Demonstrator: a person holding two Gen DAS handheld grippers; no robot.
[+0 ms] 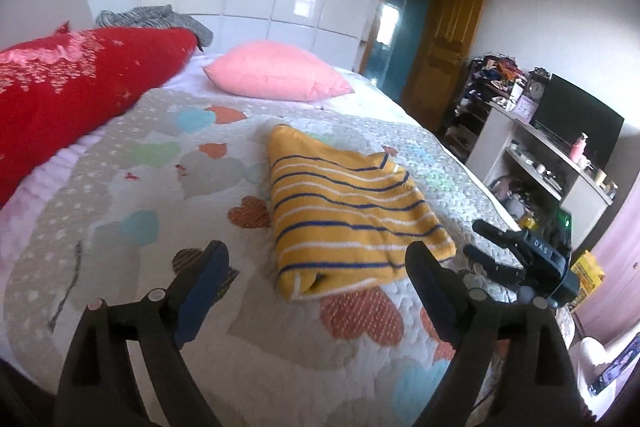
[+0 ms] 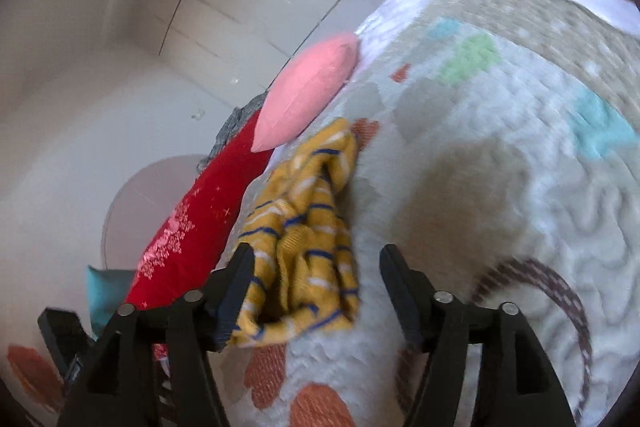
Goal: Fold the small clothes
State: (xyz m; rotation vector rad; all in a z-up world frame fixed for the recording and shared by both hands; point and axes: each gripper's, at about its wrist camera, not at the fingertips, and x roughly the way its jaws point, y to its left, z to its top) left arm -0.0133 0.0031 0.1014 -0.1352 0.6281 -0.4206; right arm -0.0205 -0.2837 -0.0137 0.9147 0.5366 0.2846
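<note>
A small yellow garment with blue and white stripes [image 1: 348,211] lies folded into a rectangle on the quilted bedspread [image 1: 152,195]. My left gripper [image 1: 316,259] is open and empty, just short of the garment's near edge. My right gripper [image 1: 476,241] shows at the garment's right corner in the left wrist view, open. In the tilted right wrist view the right gripper [image 2: 316,267] is open, with the garment [image 2: 308,227] lying between and beyond its fingers; I cannot tell whether they touch it.
A red pillow [image 1: 80,95] and a pink pillow [image 1: 276,71] lie at the bed's head, with a grey knit item [image 1: 156,17] behind. White wardrobe, wooden door [image 1: 444,51], and a cluttered shelf unit with a dark screen [image 1: 576,131] stand to the right of the bed.
</note>
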